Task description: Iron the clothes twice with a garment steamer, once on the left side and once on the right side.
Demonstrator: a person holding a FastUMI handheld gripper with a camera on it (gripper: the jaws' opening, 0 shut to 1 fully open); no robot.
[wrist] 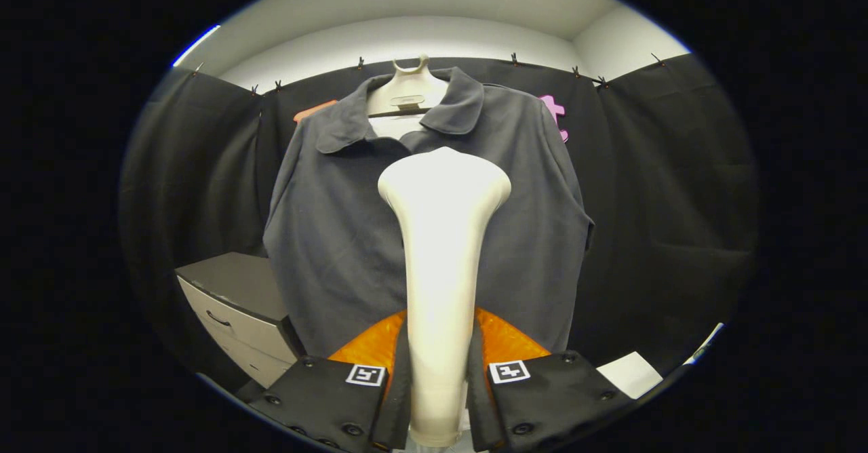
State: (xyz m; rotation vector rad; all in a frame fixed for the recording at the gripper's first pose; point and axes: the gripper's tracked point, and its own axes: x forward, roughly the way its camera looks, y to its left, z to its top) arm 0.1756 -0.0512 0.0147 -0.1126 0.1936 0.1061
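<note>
A dark grey polo shirt (339, 236) hangs on a pale hanger (407, 87) against the black booth wall, collar up and front facing me. My gripper (439, 365) is shut on the cream handle of the garment steamer (441, 249), which stands upright between the fingers. The steamer's wide head rises in front of the shirt's chest, around the middle below the collar. Whether the head touches the cloth cannot be told.
A low cabinet with drawers (237, 310) stands to the left below the shirt. A white flat piece (630, 373) lies low on the right, beside the fingers. Black cloth walls close in the booth on all sides.
</note>
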